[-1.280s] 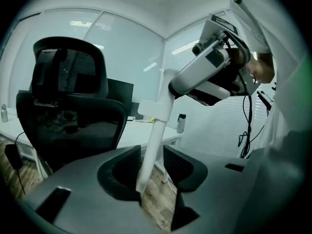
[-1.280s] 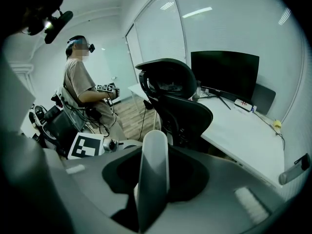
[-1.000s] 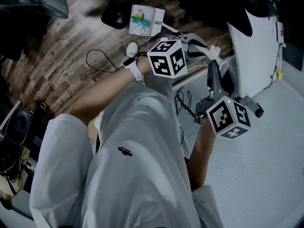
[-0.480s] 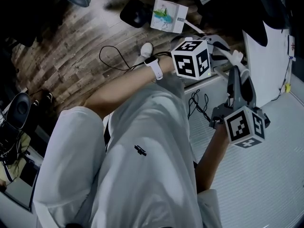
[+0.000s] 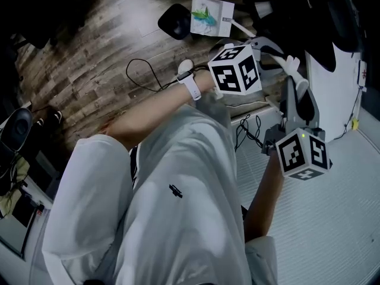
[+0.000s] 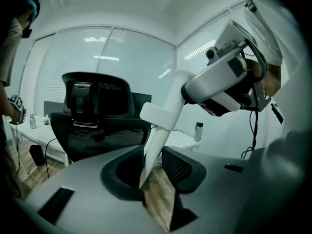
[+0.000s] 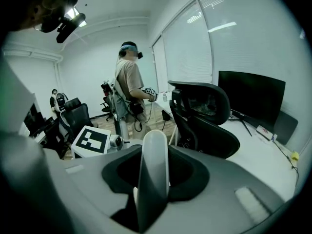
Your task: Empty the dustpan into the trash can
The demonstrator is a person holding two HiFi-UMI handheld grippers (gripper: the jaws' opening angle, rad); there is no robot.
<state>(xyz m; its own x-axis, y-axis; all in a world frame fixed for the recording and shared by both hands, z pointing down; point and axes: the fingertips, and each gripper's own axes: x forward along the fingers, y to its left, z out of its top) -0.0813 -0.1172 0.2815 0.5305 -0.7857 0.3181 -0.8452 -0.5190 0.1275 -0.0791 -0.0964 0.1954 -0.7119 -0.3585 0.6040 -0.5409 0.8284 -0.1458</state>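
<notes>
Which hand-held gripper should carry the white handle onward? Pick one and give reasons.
Right, probably. The right hand-held gripper is shut on the white handle. The left hand-held gripper has just been opening its jaws, and the white piece between them has a gap beside it.

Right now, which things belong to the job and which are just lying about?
Job: white handle; no trash can in view.
Lying about: printed box, office chair, monitor, bottle.

Wood-plank floor, black office chair, blind-covered windows.
</notes>
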